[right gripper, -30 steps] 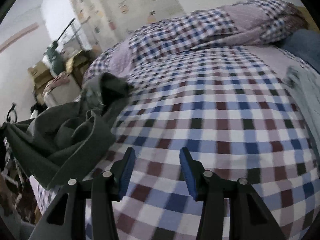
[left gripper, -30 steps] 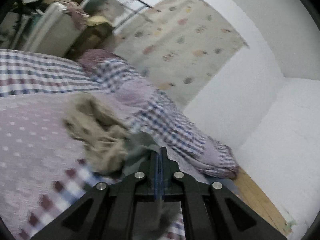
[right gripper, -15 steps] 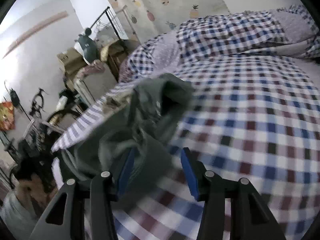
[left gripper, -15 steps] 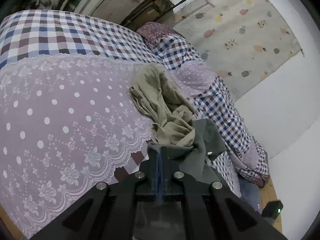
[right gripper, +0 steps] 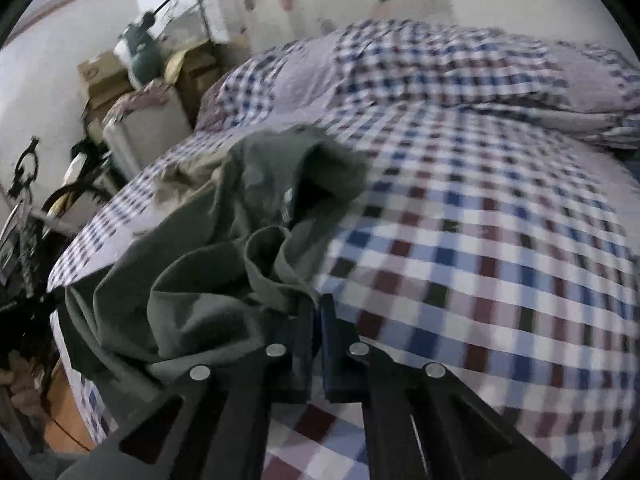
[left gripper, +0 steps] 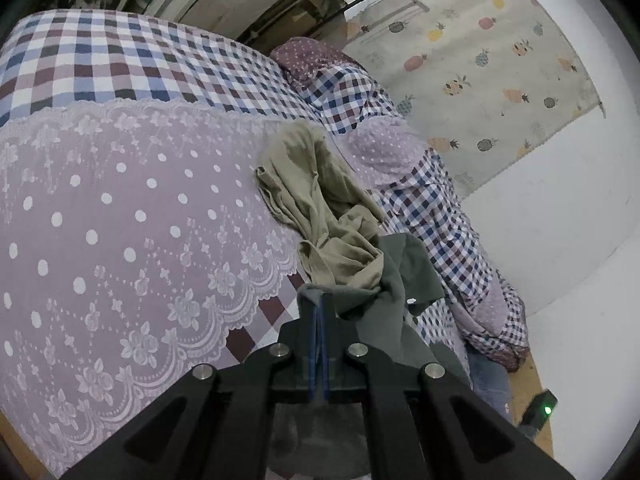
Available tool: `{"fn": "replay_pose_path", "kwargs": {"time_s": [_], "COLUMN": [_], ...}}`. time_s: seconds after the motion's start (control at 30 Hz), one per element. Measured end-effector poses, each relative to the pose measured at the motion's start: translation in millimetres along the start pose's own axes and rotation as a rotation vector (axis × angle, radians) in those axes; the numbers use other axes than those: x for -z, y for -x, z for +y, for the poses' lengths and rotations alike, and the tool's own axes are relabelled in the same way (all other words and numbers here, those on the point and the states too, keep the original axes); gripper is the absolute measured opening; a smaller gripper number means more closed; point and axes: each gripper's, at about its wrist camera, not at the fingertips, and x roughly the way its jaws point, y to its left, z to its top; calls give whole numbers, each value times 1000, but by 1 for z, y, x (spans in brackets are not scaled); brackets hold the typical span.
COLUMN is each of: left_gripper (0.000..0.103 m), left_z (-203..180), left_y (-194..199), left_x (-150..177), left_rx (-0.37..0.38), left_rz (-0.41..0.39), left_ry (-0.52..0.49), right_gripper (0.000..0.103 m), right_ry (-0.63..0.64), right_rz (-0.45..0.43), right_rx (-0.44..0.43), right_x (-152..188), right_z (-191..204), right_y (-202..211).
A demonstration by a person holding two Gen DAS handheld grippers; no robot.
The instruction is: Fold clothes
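A dark green garment (right gripper: pixel 192 280) lies crumpled on the checked bed cover, its collar standing up toward the middle of the bed. My right gripper (right gripper: pixel 318 308) is shut on a fold of its near edge. In the left wrist view the same green garment (left gripper: pixel 396 280) drapes over my left gripper (left gripper: pixel 318 308), which is shut on another edge of it. A beige garment (left gripper: pixel 320 208) lies bunched just beyond the left fingers, touching the green cloth. A strip of that beige garment (right gripper: pixel 184 172) shows behind the green one in the right wrist view.
The bed has a checked cover (right gripper: pixel 480 260) and a lilac lace-edged spread (left gripper: pixel 120 220). A rumpled checked quilt (left gripper: pixel 420 200) runs along the wall side. Boxes and a rack (right gripper: pixel 132 72) stand beyond the bed. Wooden floor (left gripper: pixel 532 380) shows at the bed's foot.
My right gripper swung left from the bare checked cover to the green garment and shut on its edge. The left gripper dropped and rolled, still gripping the green cloth.
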Motion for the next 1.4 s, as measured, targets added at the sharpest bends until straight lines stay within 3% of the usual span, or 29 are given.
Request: {"fn": "replay_pose_path", "kwargs": {"time_s": [0.2,0.33,0.57,0.67,0.73,0.9,1.03,1.13,1.23,1.4], "left_gripper": [0,0,0,0,0,0,0,0,0,2], "left_z": [-14,-36,-66,-67,-64,-29,-4,7,11,17], "left_y": [0,2,24,48,63,90,108,99,78,57], "left_x": [14,28,43,44,43,31,19,15,23,37], "left_rx": [64,108,265,354,364,279,208,142,36,-62], "left_rz": [49,79,60,-13,-65,-170,-238,-187,-77,36], "left_ry": [-37,-112,-201,-209,-212,-141,-101,-120,-163,-219], "right_gripper": [1,1,1,1,1,1,2,4,4,5], "right_ry": [-115,-223,-281,-279,-264,-166,-18,82,138,103], "right_rz": [-165,-233,-211,-204,-190,-106,-16,41,76,57], "right_rx": [96,128,123,87,52,-22,-85,-132,-91,-83], "right_x": [30,74,153,177,188,209,221,229,238,241], "right_z": [-32,-58,-57,-47,-37,-9,23,44,53,42], "right_y": [89,160,238,254,255,235,217,207,201,213]}}
